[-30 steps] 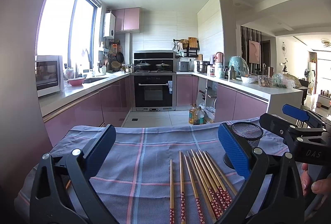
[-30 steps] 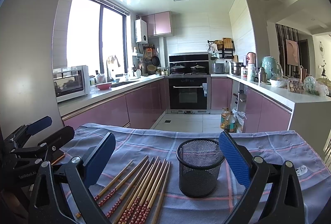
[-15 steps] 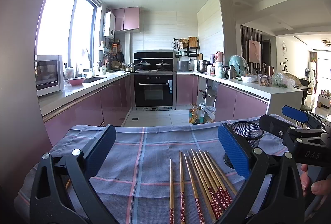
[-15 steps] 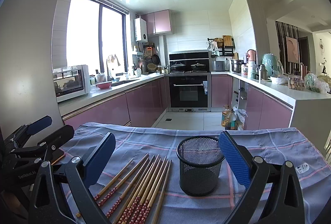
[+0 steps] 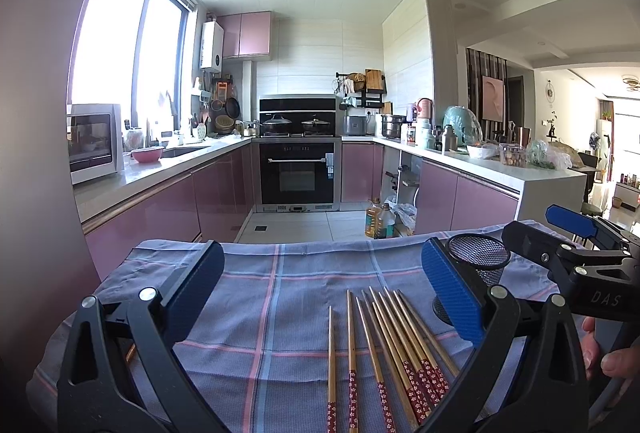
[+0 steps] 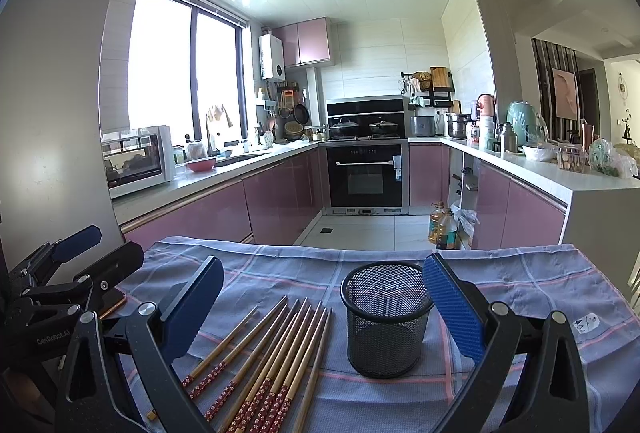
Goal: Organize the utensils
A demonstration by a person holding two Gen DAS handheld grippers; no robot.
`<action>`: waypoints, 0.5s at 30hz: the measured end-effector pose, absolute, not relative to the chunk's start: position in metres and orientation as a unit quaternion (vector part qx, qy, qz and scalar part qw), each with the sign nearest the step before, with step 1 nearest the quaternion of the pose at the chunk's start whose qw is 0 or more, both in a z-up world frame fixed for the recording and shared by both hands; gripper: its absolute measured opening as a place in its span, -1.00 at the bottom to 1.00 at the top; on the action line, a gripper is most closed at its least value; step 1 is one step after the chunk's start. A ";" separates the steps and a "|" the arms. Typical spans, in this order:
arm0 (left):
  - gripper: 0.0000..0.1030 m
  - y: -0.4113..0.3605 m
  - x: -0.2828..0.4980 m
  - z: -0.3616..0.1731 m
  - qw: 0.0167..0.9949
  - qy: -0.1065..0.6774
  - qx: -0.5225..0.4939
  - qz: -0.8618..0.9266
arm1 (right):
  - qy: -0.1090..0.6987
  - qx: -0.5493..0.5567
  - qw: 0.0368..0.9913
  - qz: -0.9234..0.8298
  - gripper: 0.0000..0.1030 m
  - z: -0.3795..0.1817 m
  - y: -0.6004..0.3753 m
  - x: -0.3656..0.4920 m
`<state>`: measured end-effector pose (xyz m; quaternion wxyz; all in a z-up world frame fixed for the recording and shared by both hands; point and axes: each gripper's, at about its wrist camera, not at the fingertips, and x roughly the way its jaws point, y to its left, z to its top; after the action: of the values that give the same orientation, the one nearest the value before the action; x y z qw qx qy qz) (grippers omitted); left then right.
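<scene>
Pink kitchen behind, bench (image 5: 280, 313) under a blue checked cloth. Our chopsticks (image 6: 276, 361) lie flat in a loose row, just left of the black mesh cup (image 6: 386, 321), long axes running away from us. They sit ahead of our left gripper (image 5: 320, 297), slightly right of its centre, so we judge that hand nearer. Right gripper (image 6: 324, 309) faces the cup. Both sets of fingers spread wide, holding nothing. Chopsticks are tan with red flowered ends.

"DAS" is printed in pale letters on the right gripper (image 5: 592, 265) body, seen from the left wrist. "GenRobot.AI" is printed on the left gripper (image 6: 60, 297) body.
</scene>
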<state>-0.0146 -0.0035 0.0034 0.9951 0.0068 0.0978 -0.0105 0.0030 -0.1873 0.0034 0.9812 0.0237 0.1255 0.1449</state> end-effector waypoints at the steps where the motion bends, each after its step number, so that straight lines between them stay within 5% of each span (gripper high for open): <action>1: 0.89 -0.004 -0.014 0.003 0.995 0.098 0.007 -0.010 | 0.125 0.024 0.981 0.145 0.88 0.003 -0.188 0.003; 15: 0.89 -0.002 -0.013 0.001 0.995 0.100 0.006 -0.011 | 0.127 0.026 0.981 0.147 0.88 0.001 -0.190 0.002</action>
<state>-0.0126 -0.0020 0.0012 0.9949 0.0062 0.0997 -0.0105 0.0023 -0.1897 0.0009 0.9807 0.0256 0.1267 0.1467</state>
